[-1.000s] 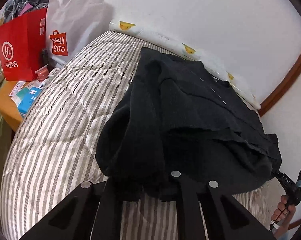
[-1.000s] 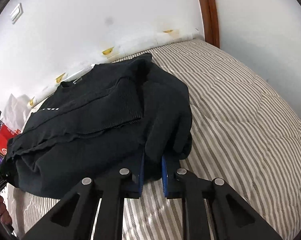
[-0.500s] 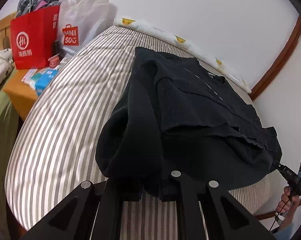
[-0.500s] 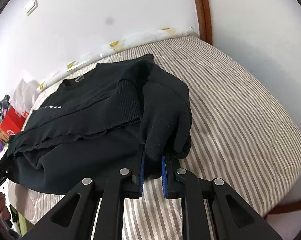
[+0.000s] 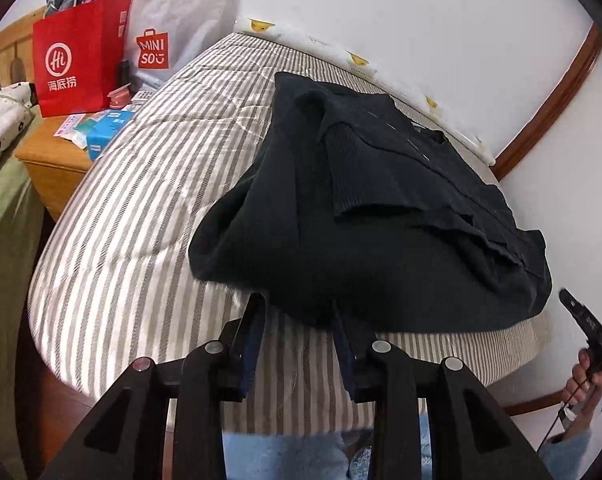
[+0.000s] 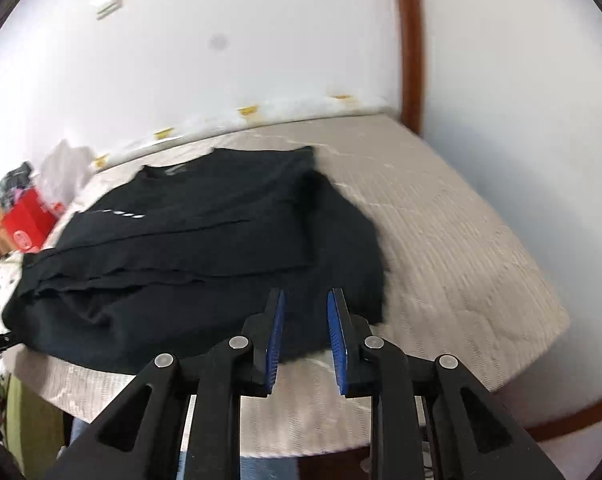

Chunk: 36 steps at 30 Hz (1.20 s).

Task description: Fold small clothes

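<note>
A black long-sleeved top (image 5: 381, 216) lies partly folded on the striped mattress (image 5: 141, 216), with its sleeves laid over the body. It also shows in the right wrist view (image 6: 205, 248). My left gripper (image 5: 299, 312) is open at the near left hem, with the cloth edge lying just over the fingertips. My right gripper (image 6: 305, 300) is open and empty just in front of the near right hem. The right gripper's body shows at the far right of the left wrist view (image 5: 589, 328).
A wooden nightstand (image 5: 57, 160) left of the bed carries a red paper bag (image 5: 77, 68), a white Miniso bag (image 5: 169, 36) and small packets. A green-covered bed (image 5: 1, 208) is at the far left. White walls and a brown door frame (image 6: 409, 40) bound the mattress.
Both grippers have opened and let go of the black top, then pulled back toward the near edge of the mattress. The top now rests flat on the bed.
</note>
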{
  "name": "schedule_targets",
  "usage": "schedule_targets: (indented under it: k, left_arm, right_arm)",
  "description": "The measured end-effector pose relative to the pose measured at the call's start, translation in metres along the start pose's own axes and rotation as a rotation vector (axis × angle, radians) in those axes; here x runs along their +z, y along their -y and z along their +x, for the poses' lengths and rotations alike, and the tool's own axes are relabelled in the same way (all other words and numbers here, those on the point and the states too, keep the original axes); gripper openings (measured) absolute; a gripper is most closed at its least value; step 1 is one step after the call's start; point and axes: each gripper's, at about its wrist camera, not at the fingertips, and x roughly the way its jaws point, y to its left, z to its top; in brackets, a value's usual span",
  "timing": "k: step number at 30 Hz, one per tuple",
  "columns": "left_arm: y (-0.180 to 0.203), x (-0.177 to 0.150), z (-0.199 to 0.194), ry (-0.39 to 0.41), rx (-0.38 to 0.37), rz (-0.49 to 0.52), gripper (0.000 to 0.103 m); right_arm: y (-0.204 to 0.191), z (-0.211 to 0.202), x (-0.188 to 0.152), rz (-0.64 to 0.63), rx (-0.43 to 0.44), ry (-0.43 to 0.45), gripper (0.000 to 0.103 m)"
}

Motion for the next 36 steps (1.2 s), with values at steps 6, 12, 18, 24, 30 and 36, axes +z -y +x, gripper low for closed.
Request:
schedule_targets:
  k: [6,12,18,24,30,36]
  left_arm:
    - [0.005,-0.019,-0.025,-0.003,-0.073,0.060,0.031]
    - [0.030,-0.010,-0.035,0.051,-0.067,0.135,0.031]
    - [0.058,0.015,-0.003,0.028,-0.039,0.161,0.028]
    - [0.077,0.026,0.028,-0.022,0.005,0.210,0.017]
    - [0.087,0.039,0.053,-0.008,0.055,0.246,0.010]
    - [0.084,0.068,0.045,0.086,0.061,0.233,0.009]
  right_arm:
    - [-0.028,0.053,0.000,0.008,0.090,-0.087,0.021]
    - [-0.033,0.068,-0.007,-0.021,0.045,-0.083,0.021]
    - [-0.034,0.071,-0.001,-0.053,0.006,-0.082,0.014]
    - [-0.032,0.074,0.004,-0.043,0.008,-0.100,0.012]
    - [-0.041,0.082,0.008,-0.069,-0.020,-0.089,0.013]
    - [-0.036,0.095,0.029,-0.023,0.009,-0.075,0.010]
